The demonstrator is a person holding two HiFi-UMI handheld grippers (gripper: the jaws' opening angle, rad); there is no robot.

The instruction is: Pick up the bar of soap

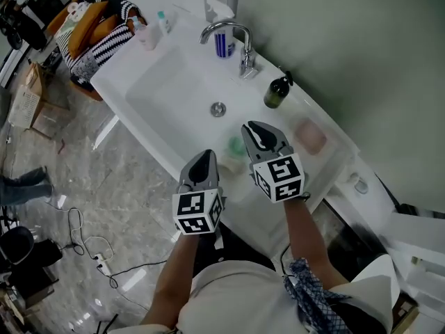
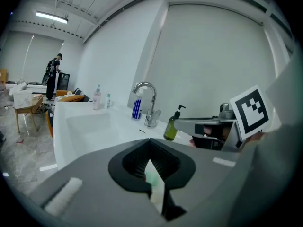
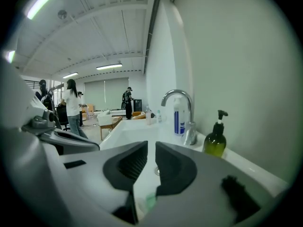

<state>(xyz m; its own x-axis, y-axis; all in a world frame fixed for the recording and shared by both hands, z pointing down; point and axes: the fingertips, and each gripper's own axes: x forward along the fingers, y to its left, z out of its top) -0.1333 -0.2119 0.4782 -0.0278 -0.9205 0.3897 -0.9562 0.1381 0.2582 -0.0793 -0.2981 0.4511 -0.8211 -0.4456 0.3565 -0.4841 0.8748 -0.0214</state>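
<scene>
Sitting below, btwn L tool & R tool: soap.

Head view: from high above, facing steeply down on the sink, far enough back to take in the whole basin, floor at left, the left gripper and the right gripper.

Left gripper view: low over the near rim, facing along own jaws across the basin towards tap and bottle.

Right gripper view: likewise low and near level, aimed along the sink at the room beyond. Height over the rim hard to judge through the blur below.

Shared by all three: tap, bottle, basin. Also caught at the edge of each gripper view: the other gripper.
</scene>
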